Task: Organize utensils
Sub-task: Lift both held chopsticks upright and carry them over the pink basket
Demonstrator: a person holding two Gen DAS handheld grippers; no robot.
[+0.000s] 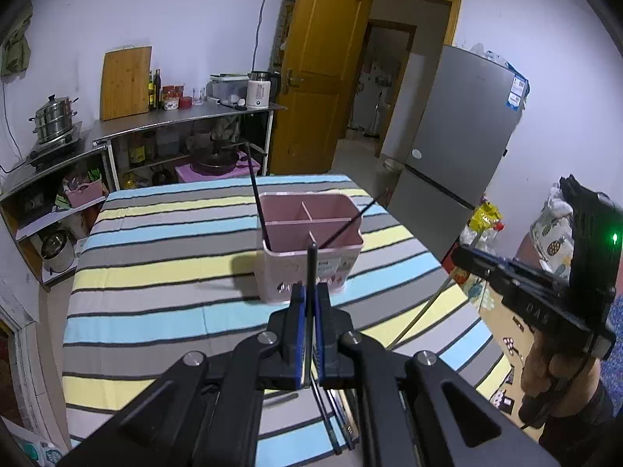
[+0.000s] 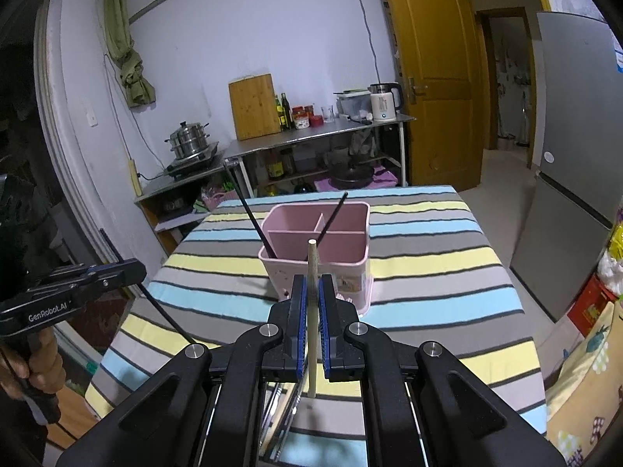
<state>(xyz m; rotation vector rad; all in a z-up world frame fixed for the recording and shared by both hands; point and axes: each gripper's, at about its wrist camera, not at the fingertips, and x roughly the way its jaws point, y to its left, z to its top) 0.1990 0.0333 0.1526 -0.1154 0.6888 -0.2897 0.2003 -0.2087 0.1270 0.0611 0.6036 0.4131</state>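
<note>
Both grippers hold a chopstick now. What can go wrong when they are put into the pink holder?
1. Two black chopsticks already lean out of the pink holder; an incoming stick may knock them or catch on a divider.
2. The holder looks light and stands free on the striped cloth, so a sideways push might tip it.
3. The left gripper grips its black chopstick and the right gripper its wooden chopstick near one end; the long free ends may swing and collide.

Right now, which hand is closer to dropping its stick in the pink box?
Probably the right tool: its wooden chopstick hangs near the pink box. The left tool, holding a black chopstick, looks similarly near, so it's close.
</note>
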